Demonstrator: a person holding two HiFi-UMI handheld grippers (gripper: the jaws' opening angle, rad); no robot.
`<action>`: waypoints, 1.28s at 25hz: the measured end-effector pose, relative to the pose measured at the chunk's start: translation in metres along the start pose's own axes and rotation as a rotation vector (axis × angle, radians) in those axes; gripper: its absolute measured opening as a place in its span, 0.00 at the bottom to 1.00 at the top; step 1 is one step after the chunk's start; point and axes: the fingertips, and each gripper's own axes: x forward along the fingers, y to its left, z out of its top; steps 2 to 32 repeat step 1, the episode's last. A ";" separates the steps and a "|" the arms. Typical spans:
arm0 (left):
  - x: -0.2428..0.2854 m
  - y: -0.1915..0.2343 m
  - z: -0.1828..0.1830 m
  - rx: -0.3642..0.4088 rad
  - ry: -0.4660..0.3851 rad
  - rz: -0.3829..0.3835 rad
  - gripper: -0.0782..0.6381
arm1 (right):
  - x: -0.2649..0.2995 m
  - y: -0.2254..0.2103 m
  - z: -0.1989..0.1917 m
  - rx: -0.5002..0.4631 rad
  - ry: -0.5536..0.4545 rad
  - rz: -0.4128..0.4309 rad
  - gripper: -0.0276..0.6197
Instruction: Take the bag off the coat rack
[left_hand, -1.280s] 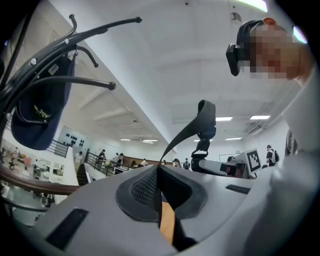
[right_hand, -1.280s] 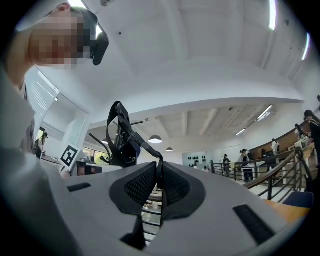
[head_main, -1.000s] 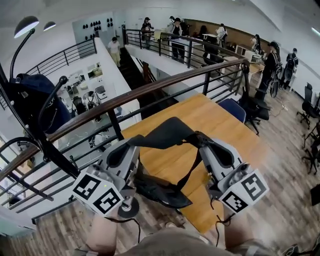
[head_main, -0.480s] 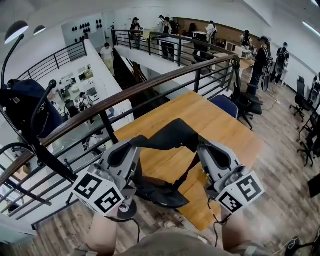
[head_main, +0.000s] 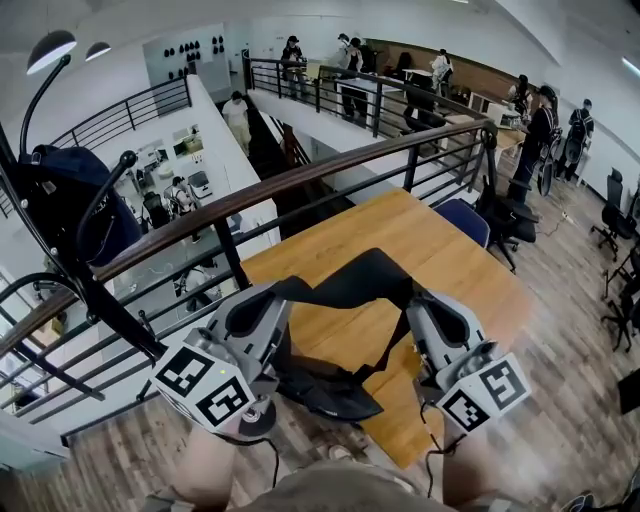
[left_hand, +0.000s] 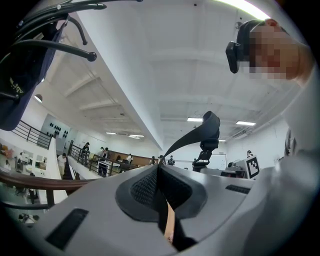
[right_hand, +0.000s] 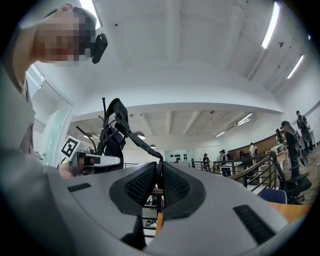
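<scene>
A black bag (head_main: 322, 386) hangs by its strap (head_main: 362, 277) between my two grippers, above the near edge of a wooden table (head_main: 440, 250). The left gripper (head_main: 282, 292) is shut on the strap's left end, and the strap (left_hand: 199, 136) rises from its closed jaws (left_hand: 159, 168). The right gripper (head_main: 413, 300) is shut on the other end, where the strap (right_hand: 134, 141) runs up and left out of its jaws (right_hand: 160, 169). The black coat rack (head_main: 92, 290) stands apart at the far left. A navy bag (head_main: 62, 205) still hangs on it.
A wood-topped metal railing (head_main: 300, 180) runs behind the table, with a drop to a lower floor beyond. A blue chair (head_main: 465, 216) stands at the table's far side and office chairs (head_main: 612, 215) at the right. Several people stand at the back. Rack hooks (left_hand: 75, 24) reach overhead at the left.
Both grippers keep their hold on the strap. They and the bag have drifted slightly right and lower in the head view.
</scene>
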 end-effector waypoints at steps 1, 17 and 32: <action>0.001 0.000 0.002 0.000 0.001 0.001 0.13 | 0.001 -0.001 0.003 0.001 -0.001 0.002 0.13; 0.001 0.000 0.002 0.000 0.001 0.001 0.13 | 0.001 -0.001 0.003 0.001 -0.001 0.002 0.13; 0.001 0.000 0.002 0.000 0.001 0.001 0.13 | 0.001 -0.001 0.003 0.001 -0.001 0.002 0.13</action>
